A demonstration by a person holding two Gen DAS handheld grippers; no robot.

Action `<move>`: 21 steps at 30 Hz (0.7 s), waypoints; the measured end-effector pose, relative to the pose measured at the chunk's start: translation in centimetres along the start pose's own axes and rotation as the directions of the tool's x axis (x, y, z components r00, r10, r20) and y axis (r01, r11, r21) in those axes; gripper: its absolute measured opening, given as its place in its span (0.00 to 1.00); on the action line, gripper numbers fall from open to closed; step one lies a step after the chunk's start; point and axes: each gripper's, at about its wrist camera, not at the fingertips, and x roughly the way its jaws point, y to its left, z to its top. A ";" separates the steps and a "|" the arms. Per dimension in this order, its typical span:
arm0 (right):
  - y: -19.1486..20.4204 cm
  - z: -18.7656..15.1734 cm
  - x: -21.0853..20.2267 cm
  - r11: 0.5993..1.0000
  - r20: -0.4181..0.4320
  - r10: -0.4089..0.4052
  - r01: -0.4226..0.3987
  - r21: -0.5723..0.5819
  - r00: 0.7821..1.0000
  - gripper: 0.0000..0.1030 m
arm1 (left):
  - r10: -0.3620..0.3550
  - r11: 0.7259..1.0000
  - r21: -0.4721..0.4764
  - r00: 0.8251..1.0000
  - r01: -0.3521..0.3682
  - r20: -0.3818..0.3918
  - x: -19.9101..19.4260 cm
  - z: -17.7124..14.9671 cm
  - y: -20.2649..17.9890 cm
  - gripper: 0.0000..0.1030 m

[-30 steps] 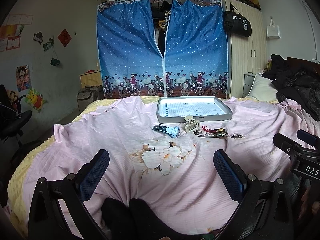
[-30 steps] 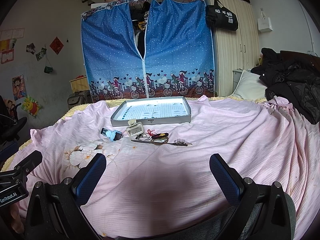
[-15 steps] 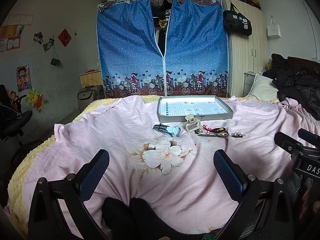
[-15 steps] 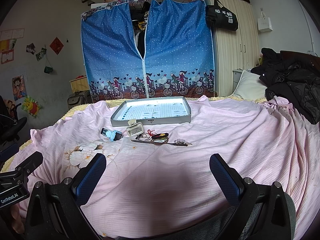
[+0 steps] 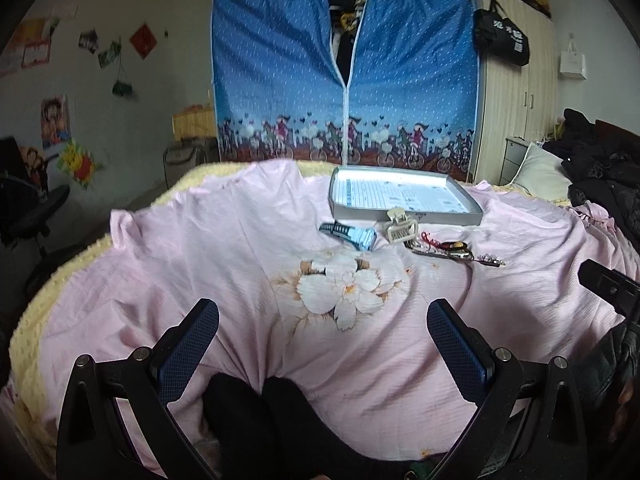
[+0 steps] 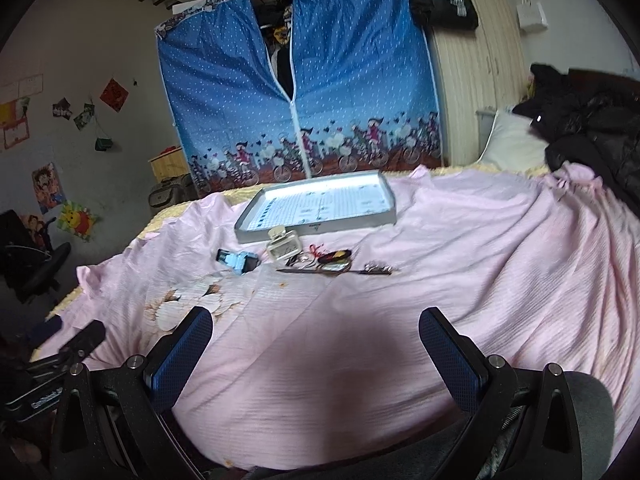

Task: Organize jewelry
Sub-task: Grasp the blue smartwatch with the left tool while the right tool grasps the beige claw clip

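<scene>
We hold the left gripper [image 5: 323, 320] and right gripper [image 6: 316, 326] low in frame over the pink bedsheet [image 6: 460, 264], jaws wide and holding nothing. At centre frame, the blue watch [image 5: 352, 235], cream hair clip [image 5: 400, 229] and tangled jewelry [image 5: 450, 249] lie just below the grey tray [image 5: 404, 214]

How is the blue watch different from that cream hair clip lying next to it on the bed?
The watch is blue with dark parts and lies low and stretched out; the hair clip is cream, chunkier and stands taller. The watch lies apart from the tray, while the hair clip sits right against its front wall, though contact is unclear. Both rest loose on the pink bedsheet, outside the tray, far from either gripper.
</scene>
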 end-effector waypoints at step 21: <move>-1.3 8.4 20.7 0.968 -0.261 0.109 -0.162 -0.192 0.959 1.00 | -0.107 0.994 -0.048 0.971 0.098 -0.213 18.5 7.8 2.9 0.98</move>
